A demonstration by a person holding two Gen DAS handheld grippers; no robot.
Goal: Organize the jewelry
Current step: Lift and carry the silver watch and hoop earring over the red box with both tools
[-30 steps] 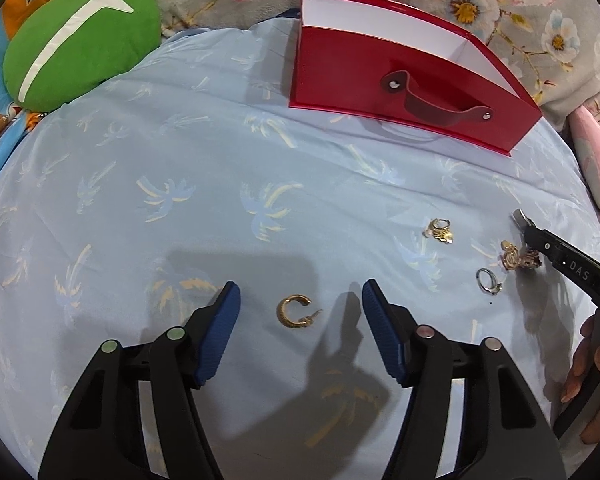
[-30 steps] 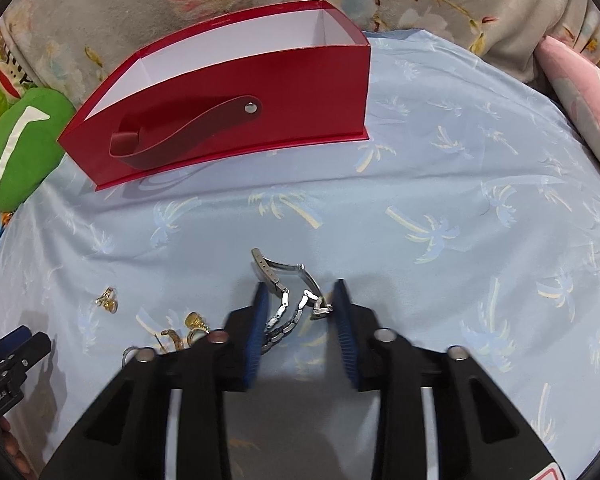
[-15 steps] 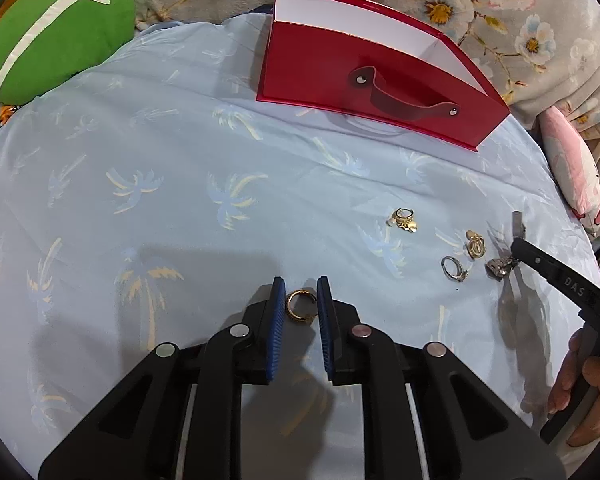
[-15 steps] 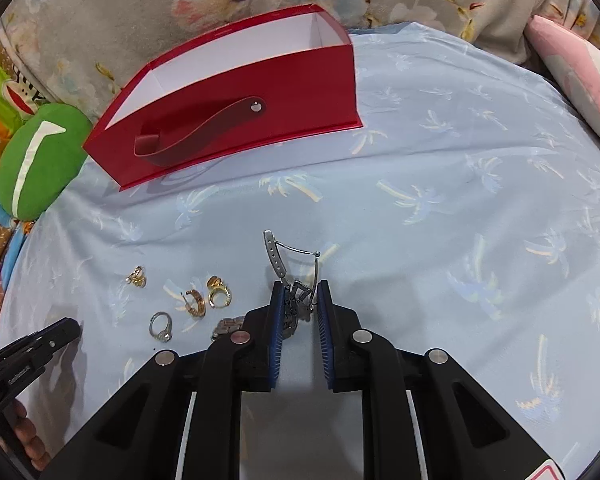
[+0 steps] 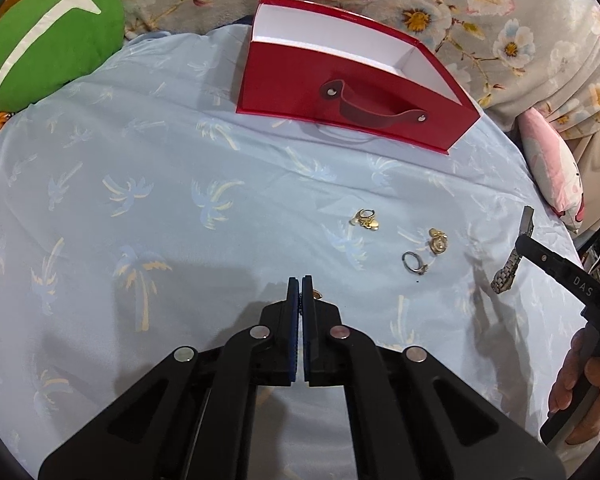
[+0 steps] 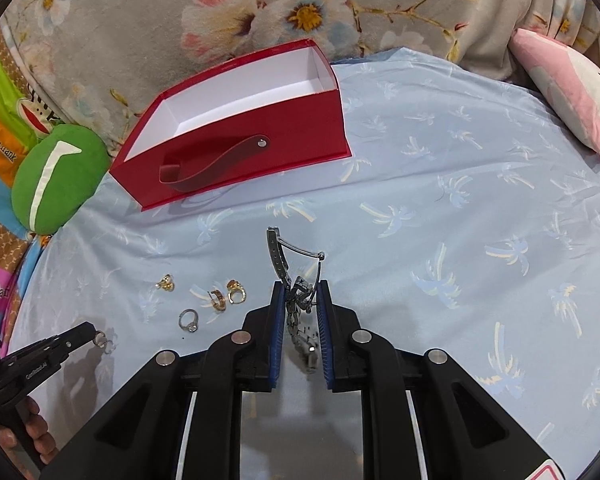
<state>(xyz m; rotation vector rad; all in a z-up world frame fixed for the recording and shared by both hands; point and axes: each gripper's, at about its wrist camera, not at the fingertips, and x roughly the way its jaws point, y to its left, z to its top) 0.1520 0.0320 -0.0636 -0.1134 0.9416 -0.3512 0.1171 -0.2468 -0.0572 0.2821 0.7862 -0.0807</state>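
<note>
My left gripper (image 5: 300,282) is shut on a small gold hoop earring (image 5: 317,293), of which only a sliver shows beside the blue pads. My right gripper (image 6: 300,290) is shut on a silver watch (image 6: 278,252), held just above the cloth. In the left wrist view the watch (image 5: 504,276) dangles from the right gripper (image 5: 526,240). An open red box (image 5: 340,80) with a white inside stands at the back. On the cloth lie a gold charm earring (image 5: 366,218), a gold ring (image 5: 438,240) and a silver ring (image 5: 414,262).
A pale blue palm-print cloth (image 5: 160,200) covers the round surface. A green cushion (image 5: 48,36) lies at the back left and a pink pillow (image 6: 568,88) at the right edge. A floral blanket (image 6: 260,8) rises behind the box. A person's hand (image 5: 580,380) holds the right gripper.
My left jaws closed from wide open onto the hoop earring. The right gripper tightened on the watch and rose with it, away from the other jewelry.
</note>
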